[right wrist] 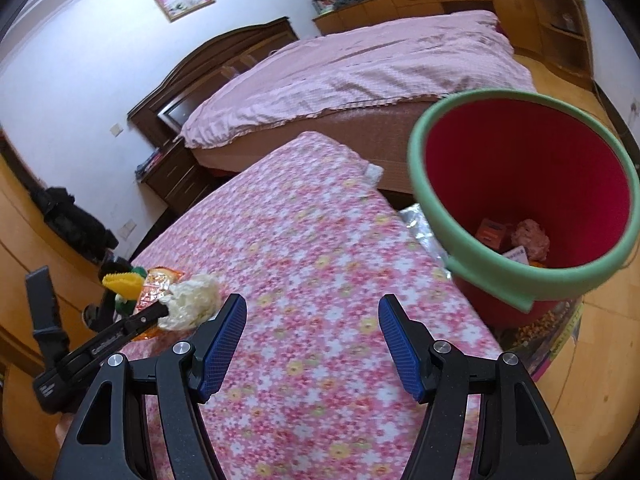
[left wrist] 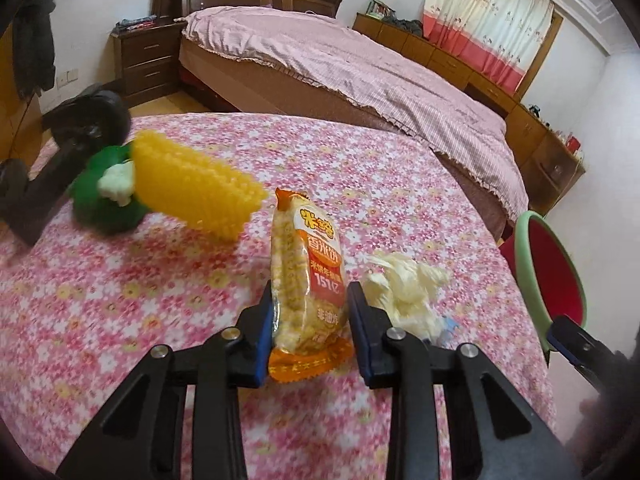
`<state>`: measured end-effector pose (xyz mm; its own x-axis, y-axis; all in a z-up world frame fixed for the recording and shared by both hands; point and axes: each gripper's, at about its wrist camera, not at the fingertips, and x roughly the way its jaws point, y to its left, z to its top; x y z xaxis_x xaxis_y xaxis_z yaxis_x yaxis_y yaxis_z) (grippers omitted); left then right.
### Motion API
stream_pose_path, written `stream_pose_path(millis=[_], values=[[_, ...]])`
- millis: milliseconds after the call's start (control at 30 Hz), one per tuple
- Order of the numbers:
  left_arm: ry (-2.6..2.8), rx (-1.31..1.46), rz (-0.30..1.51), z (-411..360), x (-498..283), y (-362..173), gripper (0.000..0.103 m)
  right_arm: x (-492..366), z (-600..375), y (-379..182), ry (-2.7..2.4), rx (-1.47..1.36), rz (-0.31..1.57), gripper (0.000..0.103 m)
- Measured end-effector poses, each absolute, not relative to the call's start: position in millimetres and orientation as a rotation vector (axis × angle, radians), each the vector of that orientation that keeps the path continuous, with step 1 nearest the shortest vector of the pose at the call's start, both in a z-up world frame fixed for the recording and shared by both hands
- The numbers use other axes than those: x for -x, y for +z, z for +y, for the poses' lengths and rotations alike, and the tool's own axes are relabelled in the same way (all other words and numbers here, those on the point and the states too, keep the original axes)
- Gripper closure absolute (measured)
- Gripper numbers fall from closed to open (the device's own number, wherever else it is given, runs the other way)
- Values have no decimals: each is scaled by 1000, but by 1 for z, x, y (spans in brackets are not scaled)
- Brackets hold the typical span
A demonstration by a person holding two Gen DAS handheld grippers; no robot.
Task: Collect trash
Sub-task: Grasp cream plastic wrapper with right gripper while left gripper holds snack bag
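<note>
Your left claw [left wrist: 310, 324] pinches orange snack packet [left wrist: 310, 280], lifted off flowered bench [left wrist: 360, 184]; crumpled white wrapper [left wrist: 404, 284] lies just beside. Your right claw [right wrist: 312, 344] spread, empty, near red bin [right wrist: 532, 184].

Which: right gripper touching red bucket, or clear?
Apart. Right wrist view: right gripper jaws open, empty, over floral cloth; red bucket stands beyond the table edge, cloth visible between.

Right gripper [right wrist: 312, 344], blue pads wide apart with nothing between them, above a pink floral tablecloth [right wrist: 320, 240]; a green-rimmed red bucket [right wrist: 500, 288] holding trash stands beside the table's right edge.
</note>
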<state>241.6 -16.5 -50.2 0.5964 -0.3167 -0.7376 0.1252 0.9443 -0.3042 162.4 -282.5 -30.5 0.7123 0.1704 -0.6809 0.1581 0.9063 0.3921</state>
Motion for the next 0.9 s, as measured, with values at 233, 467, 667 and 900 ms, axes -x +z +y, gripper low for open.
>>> stream_pose_path(millis=[233,467,667,900], values=[[-218,307,846,21,-222,-39,70,-181,-249,-23,82,-379,809,33],[-173,378,832,59,-206,-44,70,-208,-203,-31,151,-299,875,33],[-153,398,833,82,-202,-50,70,-230,-167,-47,182,-237,915,33],[-191,433,842,95,-192,-56,70,-253,-143,-57,197,-204,924,33]])
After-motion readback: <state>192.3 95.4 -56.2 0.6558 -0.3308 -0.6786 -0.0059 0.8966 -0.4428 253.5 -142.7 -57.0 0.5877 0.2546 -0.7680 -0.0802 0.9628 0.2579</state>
